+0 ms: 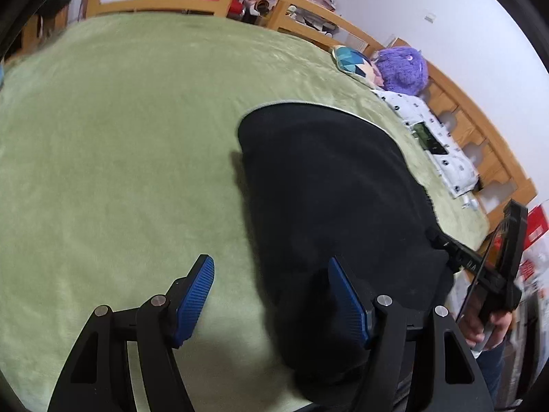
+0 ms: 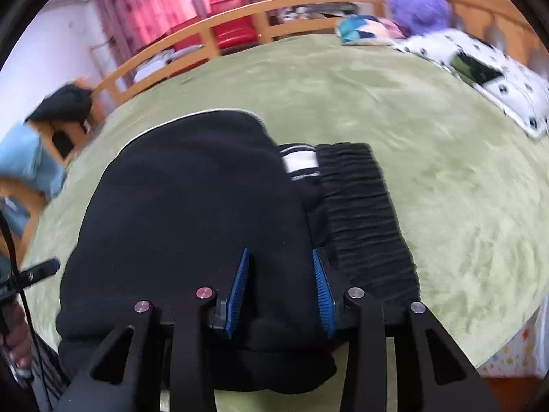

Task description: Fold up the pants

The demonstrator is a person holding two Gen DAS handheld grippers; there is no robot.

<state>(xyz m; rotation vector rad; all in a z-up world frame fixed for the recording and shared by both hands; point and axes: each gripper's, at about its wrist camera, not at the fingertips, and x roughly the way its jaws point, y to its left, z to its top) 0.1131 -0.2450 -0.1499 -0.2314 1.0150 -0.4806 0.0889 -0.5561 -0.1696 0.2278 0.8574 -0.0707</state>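
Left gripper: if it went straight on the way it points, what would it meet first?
Probably the edge of the black fleece pants, or the green plush blanket beside it; the left gripper, open, straddles that boundary, and depth is unclear.

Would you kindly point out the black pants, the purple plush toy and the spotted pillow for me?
pants (image 2: 192, 206): right wrist view, on the folded black body.
plush toy (image 1: 403, 68): left wrist view, on its purple fur.
pillow (image 1: 449, 158): left wrist view, on the white spotted cover.
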